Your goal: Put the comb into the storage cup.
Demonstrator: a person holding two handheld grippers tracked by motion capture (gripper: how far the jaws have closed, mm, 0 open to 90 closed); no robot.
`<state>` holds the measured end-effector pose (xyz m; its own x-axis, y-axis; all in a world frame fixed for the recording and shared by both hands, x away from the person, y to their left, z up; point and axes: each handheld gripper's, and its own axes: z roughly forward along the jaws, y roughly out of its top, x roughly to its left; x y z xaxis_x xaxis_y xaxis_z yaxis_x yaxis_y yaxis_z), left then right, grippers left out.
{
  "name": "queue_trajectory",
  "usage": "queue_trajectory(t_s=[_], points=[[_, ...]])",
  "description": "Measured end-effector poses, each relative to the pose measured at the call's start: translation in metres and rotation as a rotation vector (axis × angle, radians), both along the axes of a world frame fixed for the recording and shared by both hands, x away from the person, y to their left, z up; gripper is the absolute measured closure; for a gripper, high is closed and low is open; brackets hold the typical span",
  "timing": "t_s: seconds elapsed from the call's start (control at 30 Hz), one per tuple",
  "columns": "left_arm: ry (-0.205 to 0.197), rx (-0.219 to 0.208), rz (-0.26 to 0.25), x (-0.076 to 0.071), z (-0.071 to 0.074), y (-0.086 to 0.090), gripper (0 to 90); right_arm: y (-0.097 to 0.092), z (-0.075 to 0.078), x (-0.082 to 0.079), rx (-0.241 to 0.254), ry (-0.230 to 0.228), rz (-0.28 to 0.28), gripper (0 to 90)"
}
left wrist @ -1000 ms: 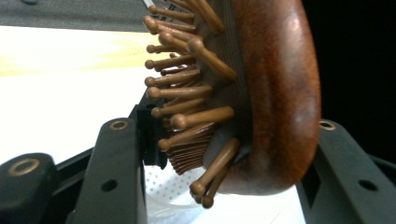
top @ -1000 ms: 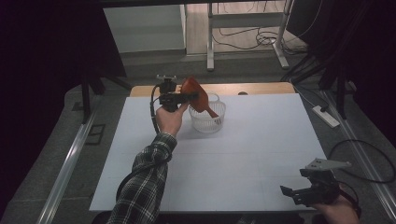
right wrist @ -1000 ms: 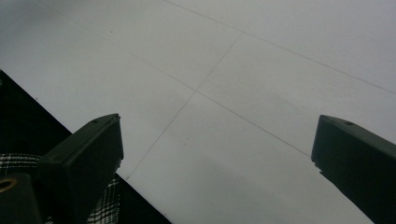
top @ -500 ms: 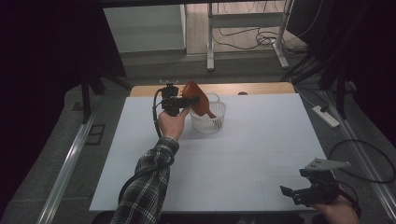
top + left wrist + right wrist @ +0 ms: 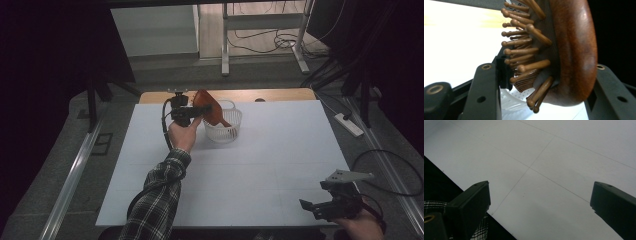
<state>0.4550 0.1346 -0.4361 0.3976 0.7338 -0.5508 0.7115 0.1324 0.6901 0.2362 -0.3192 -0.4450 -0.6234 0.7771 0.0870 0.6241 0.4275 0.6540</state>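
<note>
Two grippers: left gripper [image 5: 196, 111] clamped on wooden hairbrush [image 5: 210, 109], tilted over white basket [image 5: 226, 131] at table's [image 5: 280, 150] far edge; right gripper [image 5: 320, 207] wide open, holding nothing, near front-right corner.

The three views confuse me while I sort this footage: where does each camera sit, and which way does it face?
High view: above the person's side, looking forward and down on the table; forearms and both grippers show.
Left gripper view: rides the left gripper, facing the wooden hairbrush between its jaws.
Right gripper view: rides the right gripper, facing bare table past open jaws.
Shared: hairbrush and white basket appear in the high and left gripper views.
</note>
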Motion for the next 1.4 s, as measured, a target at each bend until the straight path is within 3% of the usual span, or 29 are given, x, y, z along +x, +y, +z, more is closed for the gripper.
queue_trajectory(t_s=[0.37,0.57,0.8,1.4], points=[[0.033,-0.026,0.037,0.0,-0.01,0.006,45.9,0.0,0.0,0.0,-0.005,0.003,0.0,3.5],[0.042,-0.006,0.045,0.001,-0.009,0.008,43.0,0.0,0.0,0.0,-0.005,0.003,0.0,3.5],[0.04,-0.019,0.024,0.002,-0.012,0.009,34.8,0.0,0.0,0.0,-0.005,0.003,0.0,3.5],[0.032,0.044,-0.024,0.005,-0.008,0.008,26.8,0.0,0.0,0.0,-0.006,0.005,0.0,3.5]])
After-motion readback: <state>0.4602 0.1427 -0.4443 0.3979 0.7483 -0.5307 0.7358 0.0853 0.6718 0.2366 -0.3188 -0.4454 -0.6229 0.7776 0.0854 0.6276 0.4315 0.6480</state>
